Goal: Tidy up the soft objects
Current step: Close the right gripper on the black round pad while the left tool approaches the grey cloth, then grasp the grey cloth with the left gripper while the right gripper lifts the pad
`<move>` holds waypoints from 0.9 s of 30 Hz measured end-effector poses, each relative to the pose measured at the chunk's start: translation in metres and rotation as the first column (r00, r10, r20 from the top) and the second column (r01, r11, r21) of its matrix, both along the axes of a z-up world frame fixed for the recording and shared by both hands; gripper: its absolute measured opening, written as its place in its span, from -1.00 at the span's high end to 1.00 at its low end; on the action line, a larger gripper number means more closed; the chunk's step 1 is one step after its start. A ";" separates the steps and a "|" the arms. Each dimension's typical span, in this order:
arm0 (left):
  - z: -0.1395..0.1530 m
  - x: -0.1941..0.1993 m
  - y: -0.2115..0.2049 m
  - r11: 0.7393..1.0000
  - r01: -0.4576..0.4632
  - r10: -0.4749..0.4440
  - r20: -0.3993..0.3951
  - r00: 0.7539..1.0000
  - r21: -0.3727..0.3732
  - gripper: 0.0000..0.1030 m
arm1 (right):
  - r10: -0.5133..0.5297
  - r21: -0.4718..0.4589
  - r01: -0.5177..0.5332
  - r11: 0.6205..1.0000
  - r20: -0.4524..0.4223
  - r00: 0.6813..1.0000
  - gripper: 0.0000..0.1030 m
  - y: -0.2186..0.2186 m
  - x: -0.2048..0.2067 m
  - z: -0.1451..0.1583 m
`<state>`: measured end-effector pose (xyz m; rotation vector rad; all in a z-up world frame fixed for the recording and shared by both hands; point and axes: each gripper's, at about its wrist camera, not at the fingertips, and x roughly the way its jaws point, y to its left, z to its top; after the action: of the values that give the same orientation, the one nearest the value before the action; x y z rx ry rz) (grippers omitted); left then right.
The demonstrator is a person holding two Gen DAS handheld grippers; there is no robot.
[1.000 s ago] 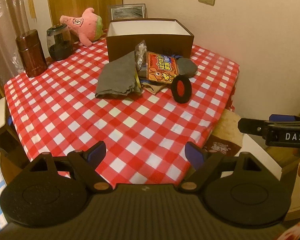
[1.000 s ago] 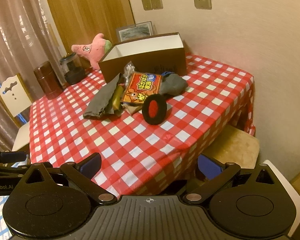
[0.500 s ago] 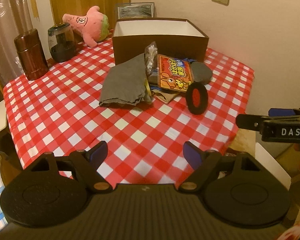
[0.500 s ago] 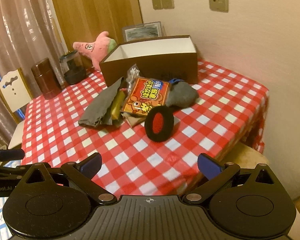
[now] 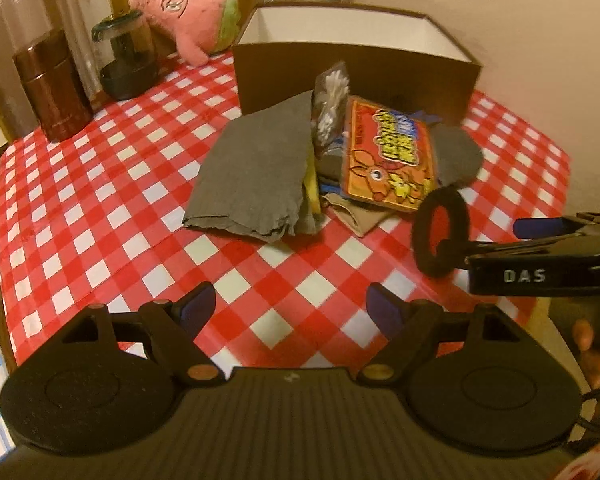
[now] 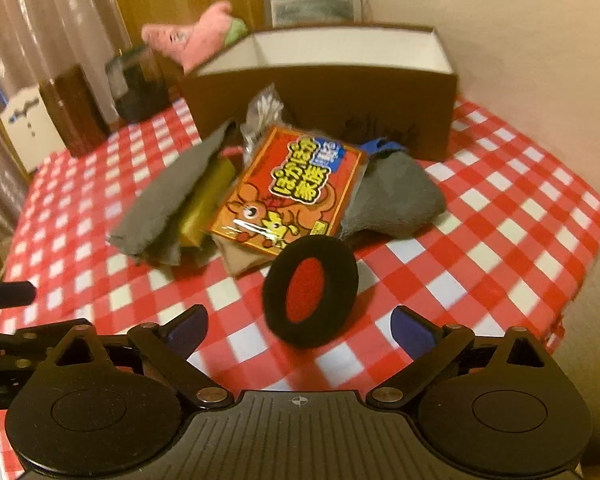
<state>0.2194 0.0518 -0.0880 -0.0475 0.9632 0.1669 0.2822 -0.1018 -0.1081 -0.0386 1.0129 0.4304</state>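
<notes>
Closer to the pile now, both grippers, much nearer than a second ago. Left gripper [image 5: 290, 308] low over the red and white table [image 5: 100, 200], fingers spread wide, nothing between them. Right gripper [image 6: 300, 326] spread wide too, just in front of the round black pad [image 6: 311, 291] with the red middle, not touching it yet. Probably going for that pad first, since it leans alone at the front edge of the pile and is easy to pinch. Behind it, all heaped together: a gray cloth [image 5: 256, 176], an orange packet [image 6: 290, 192], a soft gray pouch [image 6: 396, 200]. Just past them, the open brown box [image 5: 356, 64], likely the place for the soft things. Far back beside the box, a pink plush toy [image 5: 188, 20]. Hard to see the bottom of the box. Right view blurry. Small yellow and tan things under the pile too hidden to name.
</notes>
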 end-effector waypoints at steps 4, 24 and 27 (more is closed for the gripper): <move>-0.008 0.018 -0.003 0.999 -0.042 0.043 -0.025 0.999 0.027 -0.58 | 0.029 -0.022 -0.030 0.999 -0.032 0.999 -0.83 0.006 0.025 -0.020; -0.028 0.063 0.002 0.989 0.099 -0.091 -0.073 0.993 0.110 -0.58 | -0.022 -0.053 0.017 0.998 -0.103 0.994 -0.28 0.013 0.051 -0.042; -0.031 0.072 0.002 0.985 0.124 -0.116 -0.072 0.991 0.123 -0.58 | -0.036 -0.040 0.032 0.999 -0.109 0.993 -0.28 0.006 0.048 -0.035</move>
<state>0.2915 0.0535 -0.1193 0.1336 1.0154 0.1187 0.3297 -0.0958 -0.1428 -0.0326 1.1288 0.3852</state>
